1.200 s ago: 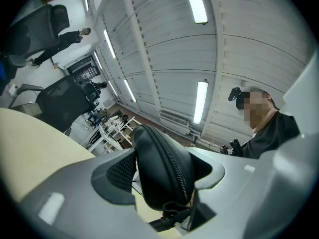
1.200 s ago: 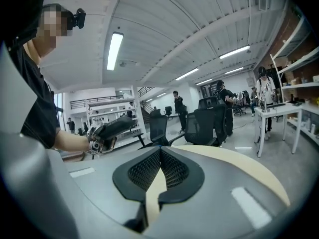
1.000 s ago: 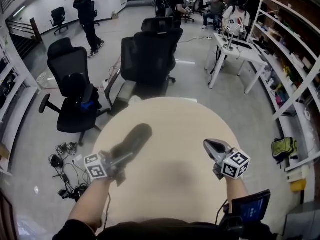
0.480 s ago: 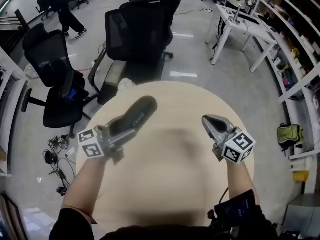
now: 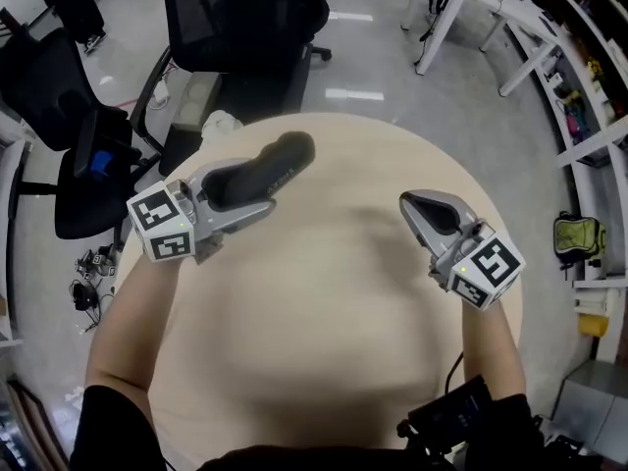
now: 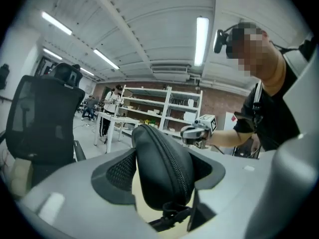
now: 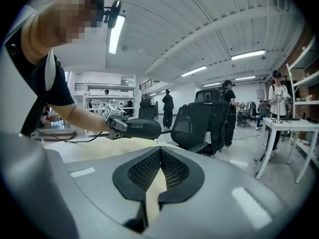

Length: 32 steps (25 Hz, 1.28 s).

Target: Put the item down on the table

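Black zip case [image 5: 280,160] is clamped in the left tool [image 5: 238,190], jaws partly open and pressed on both sides of it. Zipper seam faces the left gripper view camera. White lettering runs along the case side. The long end of the case sticks out past the jaw tips toward the far edge. Case lies roughly level over the far-left part of the round beige desk [image 5: 334,361]. From the right gripper view it looks just off the surface; contact not clear.

Right tool [image 5: 417,207] is over the right side of the desk, well apart from the case. Its jaws are closed, tips touching, only a thin slit lower down, nothing between them. Both tools point away from the person, marker cubes toward the body. Bare forearms behind both.

Off the desk: black office chair [image 5: 245,18] just past the far edge, second black chair [image 5: 59,116] at left, cable tangle [image 5: 88,273] on the floor at left, shelving [image 5: 579,77] along the right wall, yellow-green bag [image 5: 574,235] on the floor at right.
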Tool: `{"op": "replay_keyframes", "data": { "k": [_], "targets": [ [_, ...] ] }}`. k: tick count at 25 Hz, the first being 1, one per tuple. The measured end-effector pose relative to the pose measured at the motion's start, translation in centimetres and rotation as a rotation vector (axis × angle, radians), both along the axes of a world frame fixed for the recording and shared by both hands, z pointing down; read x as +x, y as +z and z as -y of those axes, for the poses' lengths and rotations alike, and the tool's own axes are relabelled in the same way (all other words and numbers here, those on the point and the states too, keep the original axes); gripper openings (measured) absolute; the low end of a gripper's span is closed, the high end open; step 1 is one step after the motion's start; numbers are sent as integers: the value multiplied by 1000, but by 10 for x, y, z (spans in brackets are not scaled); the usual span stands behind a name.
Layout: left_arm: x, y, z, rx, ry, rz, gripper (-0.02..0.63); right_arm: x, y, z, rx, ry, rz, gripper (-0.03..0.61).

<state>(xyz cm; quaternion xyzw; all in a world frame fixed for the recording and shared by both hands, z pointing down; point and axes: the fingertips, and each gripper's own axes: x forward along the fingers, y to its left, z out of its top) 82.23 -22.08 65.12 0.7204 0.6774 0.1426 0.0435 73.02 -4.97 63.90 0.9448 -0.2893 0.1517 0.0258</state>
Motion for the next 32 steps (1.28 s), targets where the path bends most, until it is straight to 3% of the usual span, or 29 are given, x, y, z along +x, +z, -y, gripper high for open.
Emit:
{"op": "replay_keyframes", "data": {
  "k": [11, 19, 24, 32],
  "targets": [
    [48, 75, -76, 251, 159, -278, 296, 27, 39, 22, -19, -95, -18, 15],
    [51, 101, -96, 349, 256, -416, 308, 26, 34, 35, 61, -119, -50, 15],
    [37, 115, -93, 398, 328, -413, 429, 22, 40, 33, 64, -100, -17, 15],
    [35, 73, -81, 239, 205, -264, 456, 11, 25, 17, 78, -48, -15, 15]
  ]
}}
